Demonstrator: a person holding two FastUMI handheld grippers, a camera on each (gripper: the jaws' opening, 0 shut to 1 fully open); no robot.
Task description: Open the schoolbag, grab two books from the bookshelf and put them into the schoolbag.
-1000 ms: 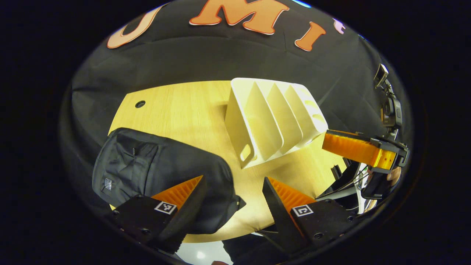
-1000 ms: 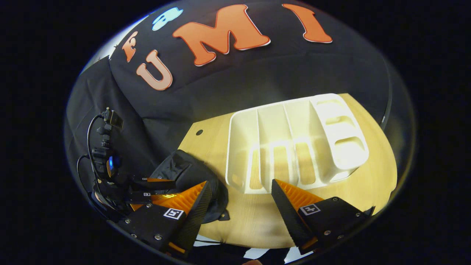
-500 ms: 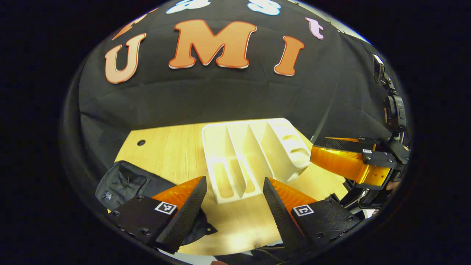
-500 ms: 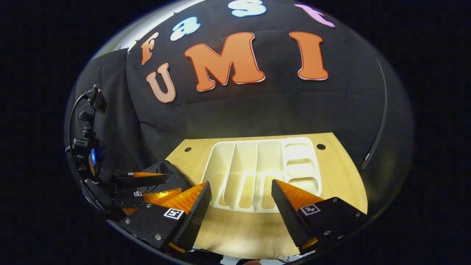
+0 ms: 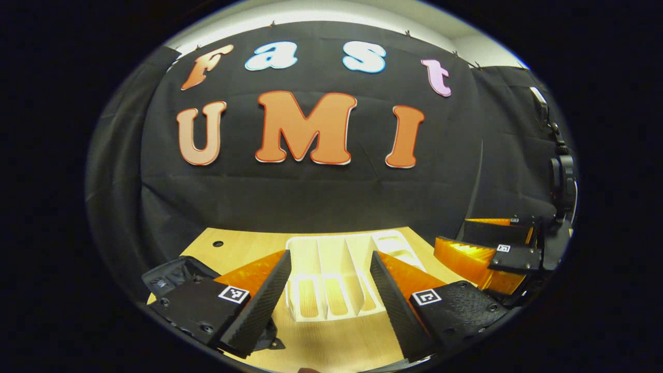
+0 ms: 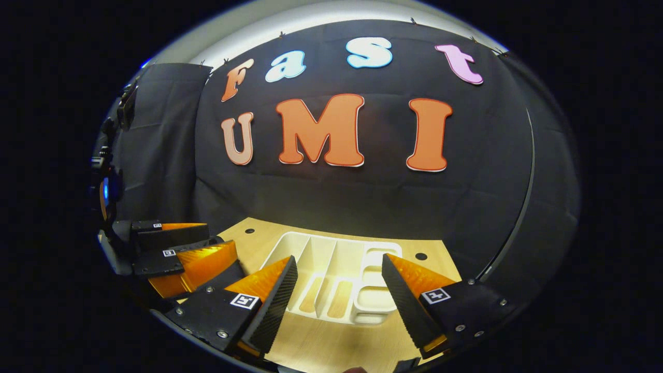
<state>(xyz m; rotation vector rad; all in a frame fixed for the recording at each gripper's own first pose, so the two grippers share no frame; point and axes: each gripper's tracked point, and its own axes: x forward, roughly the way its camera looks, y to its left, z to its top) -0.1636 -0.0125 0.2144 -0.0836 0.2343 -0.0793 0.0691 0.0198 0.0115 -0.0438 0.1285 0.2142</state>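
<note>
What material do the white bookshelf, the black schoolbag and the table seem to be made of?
Bookshelf: probably moulded plastic, smooth and matt white, with thin dividers and rounded cut-outs. Schoolbag: looks like woven fabric, perhaps nylon, dull black, creased and soft. Table: pale wood or wood-look laminate, with fine straight grain lines.

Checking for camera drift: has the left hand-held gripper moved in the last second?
Yes: it tilted up and back; the rack dropped lower in its view.
</note>
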